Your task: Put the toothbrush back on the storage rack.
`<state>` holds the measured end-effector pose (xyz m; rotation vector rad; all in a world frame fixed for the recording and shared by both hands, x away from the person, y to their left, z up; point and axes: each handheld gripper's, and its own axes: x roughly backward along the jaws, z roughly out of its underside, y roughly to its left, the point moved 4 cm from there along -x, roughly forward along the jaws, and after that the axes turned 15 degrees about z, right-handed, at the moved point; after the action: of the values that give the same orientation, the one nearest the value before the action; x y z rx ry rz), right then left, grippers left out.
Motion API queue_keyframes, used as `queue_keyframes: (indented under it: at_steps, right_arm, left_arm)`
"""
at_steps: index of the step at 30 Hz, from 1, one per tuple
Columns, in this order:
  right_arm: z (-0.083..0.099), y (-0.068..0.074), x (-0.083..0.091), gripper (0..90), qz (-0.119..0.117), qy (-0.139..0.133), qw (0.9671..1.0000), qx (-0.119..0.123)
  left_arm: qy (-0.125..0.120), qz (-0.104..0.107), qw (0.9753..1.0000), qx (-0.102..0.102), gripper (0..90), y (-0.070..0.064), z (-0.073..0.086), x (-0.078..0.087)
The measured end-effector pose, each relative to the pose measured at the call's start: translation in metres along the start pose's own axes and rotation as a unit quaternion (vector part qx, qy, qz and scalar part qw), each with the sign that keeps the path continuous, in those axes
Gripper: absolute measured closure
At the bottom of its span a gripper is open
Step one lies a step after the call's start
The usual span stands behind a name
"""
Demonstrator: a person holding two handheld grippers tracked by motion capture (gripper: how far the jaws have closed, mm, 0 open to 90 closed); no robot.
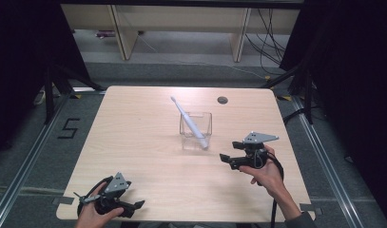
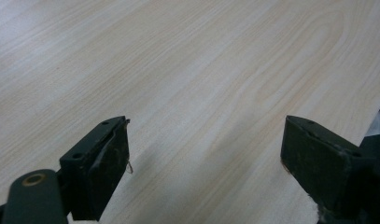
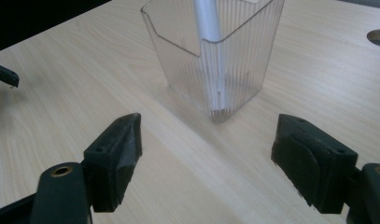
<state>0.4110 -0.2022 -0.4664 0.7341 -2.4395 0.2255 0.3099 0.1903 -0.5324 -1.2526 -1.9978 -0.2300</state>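
The toothbrush [image 1: 190, 122] leans in the clear cup [image 1: 196, 129], base in the corner nearest my right gripper [image 1: 230, 153], head tilted away beyond the far rim, so the wall props it. The cup stands just ahead of that gripper, whose jaws gape empty, aimed at it. I think the brush rests freely. My left gripper [image 1: 136, 205] idles spread wide, well apart, over bare table [image 1: 134, 142].

A black number "5" [image 1: 68, 128] is marked on the floor [image 1: 29, 156].
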Motion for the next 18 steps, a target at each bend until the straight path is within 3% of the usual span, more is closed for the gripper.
queue_keyframes:
  at_steps: [1, 3, 4, 5, 9, 10, 12, 15, 16, 17, 18]
  right_arm:
    - [0.002, -0.002, -0.001, 23.4, -0.005, -0.003, 0.9999, 0.01]
    - [0.005, -0.002, -0.001, 23.2, -0.004, -0.002, 1.0, 0.005]
    - [0.008, 0.001, 0.0, 23.1, -0.003, 0.001, 0.9999, -0.011]
    - [0.009, -0.001, -0.001, 23.0, -0.006, -0.001, 1.0, 0.002]
    - [0.016, -0.001, -0.002, 22.8, -0.012, 0.002, 0.9999, -0.009]
    - [0.017, -0.003, -0.001, 22.8, -0.006, -0.003, 1.0, 0.002]
    - [0.021, -0.001, 0.0, 22.5, -0.013, 0.008, 0.9997, -0.019]
    - [0.025, -0.005, 0.002, 22.6, -0.006, 0.001, 1.0, -0.005]
    - [0.026, -0.003, 0.003, 22.6, -0.01, 0.008, 0.9998, -0.018]
    - [0.027, -0.007, 0.003, 22.5, -0.005, -0.001, 1.0, -0.003]
    - [0.028, -0.006, 0.004, 22.5, -0.008, 0.002, 0.9999, -0.011]
  left_arm:
    - [-0.002, 0.0, 1.0, 0.004, 15.1, 0.0, 0.0, 0.0]
    - [-0.001, 0.005, 1.0, 0.002, 15.0, -0.001, 0.0, -0.001]
    - [0.003, 0.002, 1.0, -0.002, 15.1, 0.0, 0.0, -0.001]
    - [0.003, 0.002, 1.0, -0.004, 15.1, 0.0, 0.0, 0.0]
    - [0.0, 0.004, 1.0, 0.001, 15.1, -0.001, 0.0, 0.0]
    - [0.0, 0.004, 1.0, 0.002, 15.1, -0.001, 0.0, -0.001]
    - [-0.001, 0.004, 1.0, 0.003, 15.1, -0.001, 0.0, -0.001]
    - [0.001, -0.001, 1.0, -0.002, 15.1, 0.0, 0.0, 0.0]
    - [0.0, -0.001, 1.0, -0.001, 15.1, 0.0, 0.0, 0.0]
    - [-0.001, -0.001, 1.0, 0.002, 15.1, 0.0, 0.0, 0.0]
    - [-0.002, 0.0, 1.0, 0.003, 15.1, 0.0, 0.0, 0.0]
